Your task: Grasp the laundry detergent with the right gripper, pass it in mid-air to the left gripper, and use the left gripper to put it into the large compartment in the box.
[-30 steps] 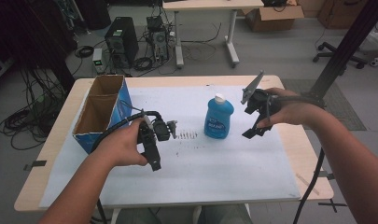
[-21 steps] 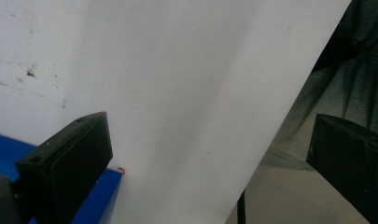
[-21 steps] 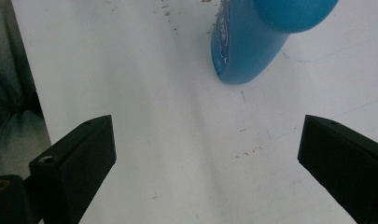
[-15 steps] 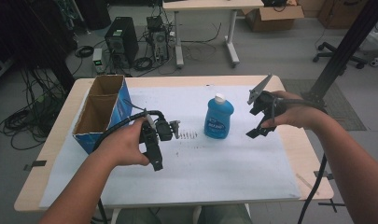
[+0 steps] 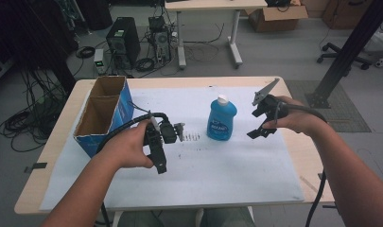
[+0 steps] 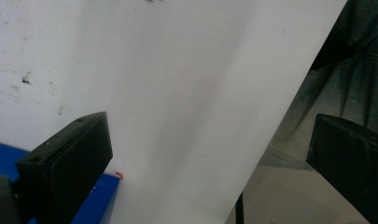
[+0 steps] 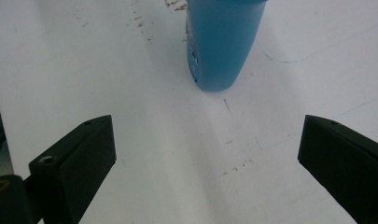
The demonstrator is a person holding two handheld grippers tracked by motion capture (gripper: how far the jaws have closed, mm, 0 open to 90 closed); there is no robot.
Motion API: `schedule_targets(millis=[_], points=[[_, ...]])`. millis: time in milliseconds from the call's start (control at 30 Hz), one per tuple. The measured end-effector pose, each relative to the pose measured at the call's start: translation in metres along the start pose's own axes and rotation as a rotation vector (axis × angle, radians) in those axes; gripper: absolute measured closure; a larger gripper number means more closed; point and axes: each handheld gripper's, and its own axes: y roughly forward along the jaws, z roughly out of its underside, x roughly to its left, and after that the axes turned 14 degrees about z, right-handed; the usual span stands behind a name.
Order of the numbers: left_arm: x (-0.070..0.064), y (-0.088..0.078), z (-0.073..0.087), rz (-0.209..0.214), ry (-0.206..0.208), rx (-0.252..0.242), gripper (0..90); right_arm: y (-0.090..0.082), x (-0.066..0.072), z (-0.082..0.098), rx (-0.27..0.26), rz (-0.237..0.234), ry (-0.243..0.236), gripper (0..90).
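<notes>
My right gripper [image 5: 258,124], jaws apart, has backed off toward the table's right edge, leaving the soap bottle [image 5: 221,119] standing mid-table, released.

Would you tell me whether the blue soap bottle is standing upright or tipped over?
Upright. The soap bottle stands on its base on the white sheet, white cap at the top, untouched by the open right tool beside it.

Ahead of the right gripper [image 7: 210,163], between its matt black plastic fingers [image 7: 74,158], stands a smooth, glossy blue plastic bottle [image 7: 224,42] on white paper sheet [image 7: 144,140], matt and faintly smudged. Beside the left gripper [image 6: 210,163]'s matt fingers [image 6: 70,158] lies the same paper; the box [image 5: 104,113] is cardboard, printed blue outside.
</notes>
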Motion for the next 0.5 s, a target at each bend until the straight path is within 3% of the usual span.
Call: schedule_targets(millis=[500], points=[[0.001,0.003,0.007,0.005,-0.007,-0.001,0.4,0.017,-0.005,0.009,-0.074,-0.024,0.053,4.0]])
